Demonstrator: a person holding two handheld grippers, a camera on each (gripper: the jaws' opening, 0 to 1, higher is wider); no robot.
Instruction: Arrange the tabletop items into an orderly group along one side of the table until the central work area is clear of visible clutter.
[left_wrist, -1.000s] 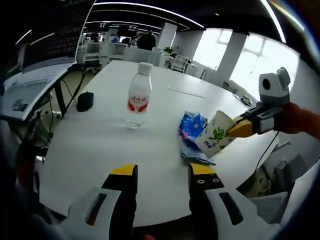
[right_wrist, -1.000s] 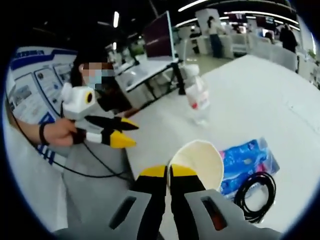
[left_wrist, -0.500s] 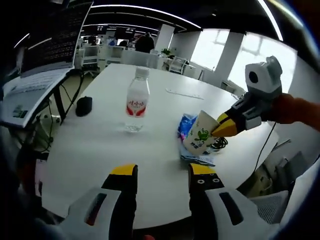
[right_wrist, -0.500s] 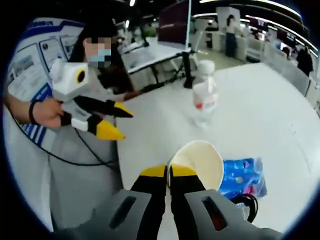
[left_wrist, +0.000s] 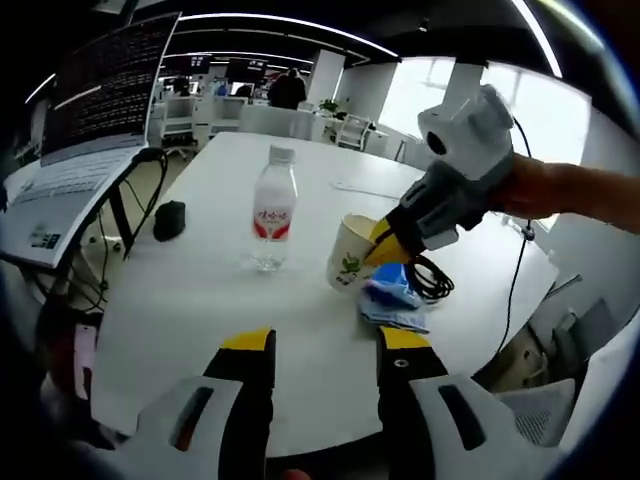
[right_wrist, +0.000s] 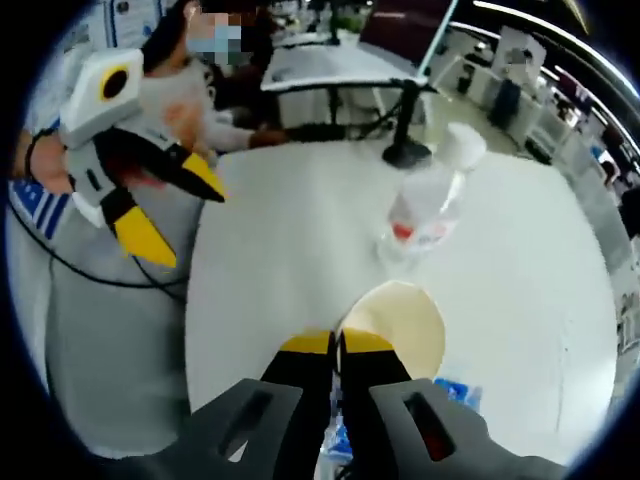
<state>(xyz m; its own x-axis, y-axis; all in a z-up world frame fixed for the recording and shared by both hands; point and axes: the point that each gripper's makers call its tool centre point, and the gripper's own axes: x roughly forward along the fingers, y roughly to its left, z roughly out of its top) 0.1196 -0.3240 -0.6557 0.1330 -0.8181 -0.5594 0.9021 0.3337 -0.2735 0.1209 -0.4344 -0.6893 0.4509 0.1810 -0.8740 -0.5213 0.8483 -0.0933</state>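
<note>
— Pinching the white paper cup with the green print (left_wrist: 350, 266) by its rim with the right gripper (left_wrist: 385, 245), jaws almost together on the cup wall. Tilted, low over the round white tabletop (left_wrist: 200, 300) near its middle; touching down or not, hard to tell. Just beside the clear plastic water bottle with the red label (left_wrist: 272, 208).

— And the left gripper (left_wrist: 325, 345)?

— Parted wide, gripping nothing, hovering at the near edge.

— Far along?

— Hardly, judging by the spread. Bottle upright mid-table, crumpled blue plastic packet (left_wrist: 393, 290) and coiled black cable (left_wrist: 432, 280) toward the right edge, small black mouse (left_wrist: 170, 220) off by the left edge, well apart from the rest. No tidy row anywhere yet.

— Left to do?

— Probably setting the cup down by the bottle or the packet, then herding mouse and cable to the same side.

— Room to move?

— Plenty of bare white toward the far edge and across the near left part. Tight only around packet and cable, right next to the cup. Worth minding the bottle too: tall, narrow, likely easy to tip.
</note>
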